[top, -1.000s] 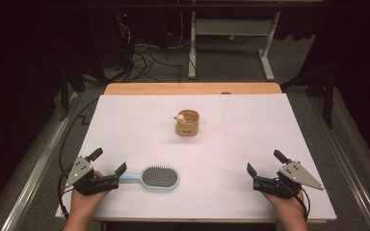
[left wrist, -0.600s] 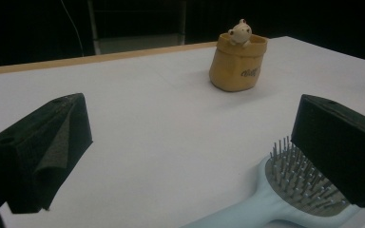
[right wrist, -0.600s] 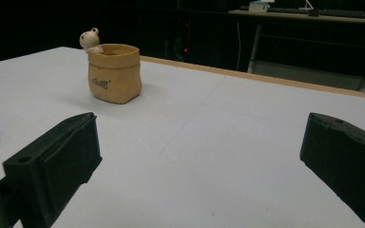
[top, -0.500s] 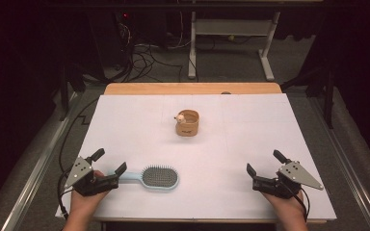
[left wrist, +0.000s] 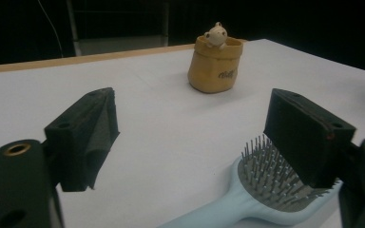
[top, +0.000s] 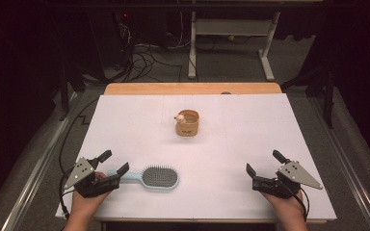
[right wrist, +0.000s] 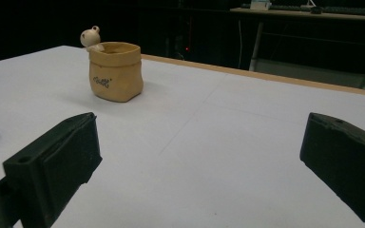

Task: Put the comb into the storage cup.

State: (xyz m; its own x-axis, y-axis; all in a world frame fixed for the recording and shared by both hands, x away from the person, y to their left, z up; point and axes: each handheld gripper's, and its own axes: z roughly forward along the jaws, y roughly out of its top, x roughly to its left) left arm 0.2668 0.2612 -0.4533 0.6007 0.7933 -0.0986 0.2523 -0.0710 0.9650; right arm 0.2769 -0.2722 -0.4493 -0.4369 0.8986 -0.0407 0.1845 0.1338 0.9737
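Near the table's front edge, left gripper (top: 114, 164) has just been closing, jaws apart beside the blue hairbrush (top: 149, 177) handle, gripping nothing; right gripper (top: 261, 163) released, empty.

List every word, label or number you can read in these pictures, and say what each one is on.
Dark script word on the front of the tan sack-shaped pot with the small animal figure at its rim: too blurred to read, also in the right gripper view.
Light blue hairbrush: no lettering to be seen.
Left gripper, right gripper and white table cover: no text or numbers to be seen.
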